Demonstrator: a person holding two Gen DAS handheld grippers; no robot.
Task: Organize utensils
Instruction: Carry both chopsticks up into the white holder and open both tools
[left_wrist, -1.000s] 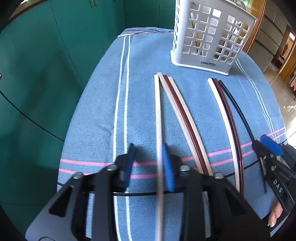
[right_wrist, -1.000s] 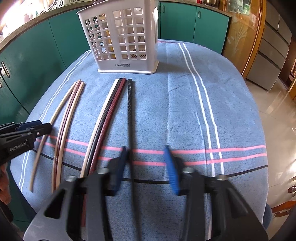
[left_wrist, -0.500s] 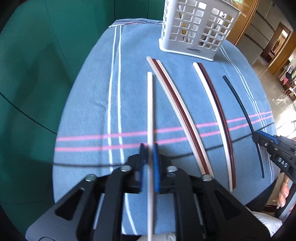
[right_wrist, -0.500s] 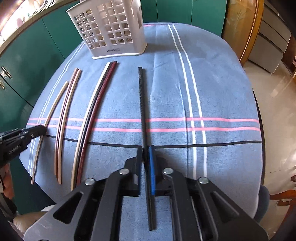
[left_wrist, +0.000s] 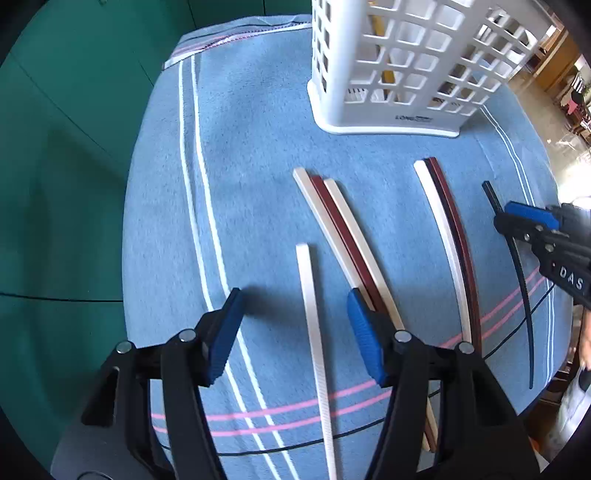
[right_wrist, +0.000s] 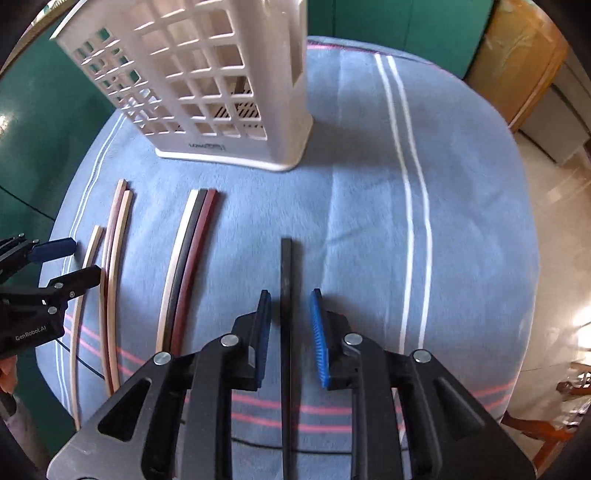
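Observation:
A white lattice utensil holder (left_wrist: 406, 62) stands at the far side of the blue striped cloth (left_wrist: 251, 155); it also shows in the right wrist view (right_wrist: 207, 81). My left gripper (left_wrist: 293, 332) is open, its jaws either side of a white chopstick (left_wrist: 312, 325) lying on the cloth. My right gripper (right_wrist: 290, 332) is open around a black chopstick (right_wrist: 285, 280) lying on the cloth. Between them lie a cream and maroon group (left_wrist: 343, 229) and a white, black and maroon group (left_wrist: 447, 236).
Green cabinets (left_wrist: 66, 147) run along the left and back of the table. A wooden cabinet (right_wrist: 517, 62) and tiled floor lie to the right. The table edge is close beneath both grippers.
Both grippers were shut on their chopsticks half a second ago; now both are open and the chopsticks lie on the cloth. Both grippers have moved nearer the holder.

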